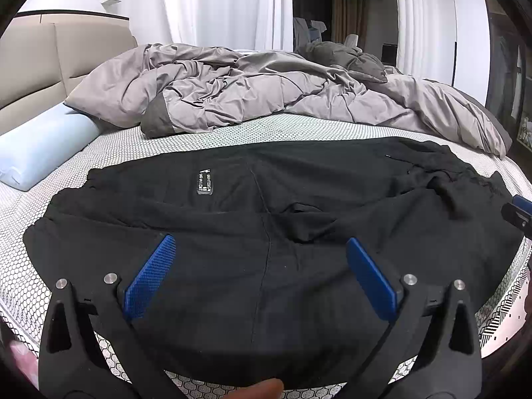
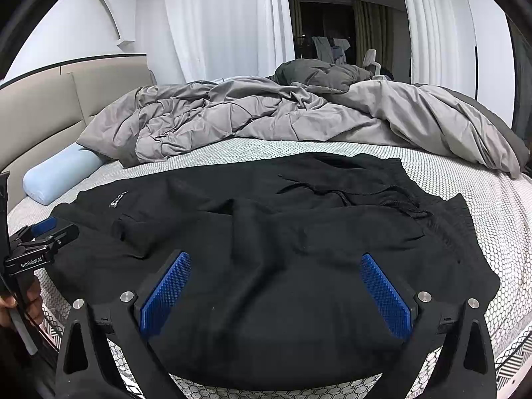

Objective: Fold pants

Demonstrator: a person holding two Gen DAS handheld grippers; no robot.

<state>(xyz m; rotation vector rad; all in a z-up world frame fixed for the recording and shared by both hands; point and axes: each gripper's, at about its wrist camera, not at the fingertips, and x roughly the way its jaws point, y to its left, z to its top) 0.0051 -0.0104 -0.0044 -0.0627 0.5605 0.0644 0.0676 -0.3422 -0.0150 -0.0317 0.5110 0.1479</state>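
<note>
Pants laid flat, both grippers poised.

Black pants [image 1: 266, 219] lie across the bed [image 1: 232, 133], waistband at 3 o'clock; left gripper [image 1: 261, 249] and right gripper [image 2: 276, 266] hover wide, likely for a near-edge pinch.

Bed [image 1: 232, 133] with a white honeycomb-patterned mattress cover, bearing three items. Black pants [image 1: 266, 232], spread across the near half, waistband and drawstring toward the right. Crumpled grey duvet [image 1: 249, 93], heaped along the far side. Light-blue bolster pillow [image 1: 43, 146], at the far left against the beige headboard [image 1: 40, 66].
</note>
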